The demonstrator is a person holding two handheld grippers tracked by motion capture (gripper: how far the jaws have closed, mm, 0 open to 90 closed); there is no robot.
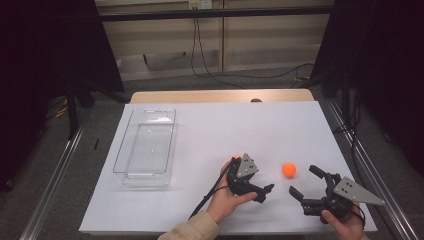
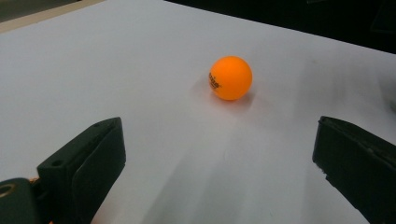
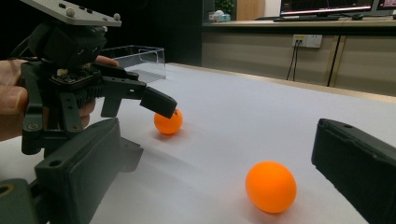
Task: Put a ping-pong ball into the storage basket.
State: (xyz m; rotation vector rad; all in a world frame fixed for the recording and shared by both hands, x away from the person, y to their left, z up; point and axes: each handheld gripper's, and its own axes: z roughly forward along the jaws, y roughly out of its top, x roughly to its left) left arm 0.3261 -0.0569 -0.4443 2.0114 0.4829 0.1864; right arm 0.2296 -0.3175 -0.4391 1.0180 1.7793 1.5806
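Orange ball (image 1: 288, 169) lay on the white desk (image 1: 225, 125) between the two tools, touching neither. Left tool (image 1: 250, 187) had its jaws spread wide and held nothing; right tool (image 1: 305, 185) likewise gaped, released. Round and glossy, the ball bore small dark print. A second orange ball (image 3: 168, 122) sat behind the left tool.

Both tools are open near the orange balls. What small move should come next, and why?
Probably ease the right tool forward until its open jaws stand on either side of the near orange ball, then close. That ball lies free on the white table, just ahead of those jaws, and it is untouched. The left tool is also open; a second ball lies beyond it.
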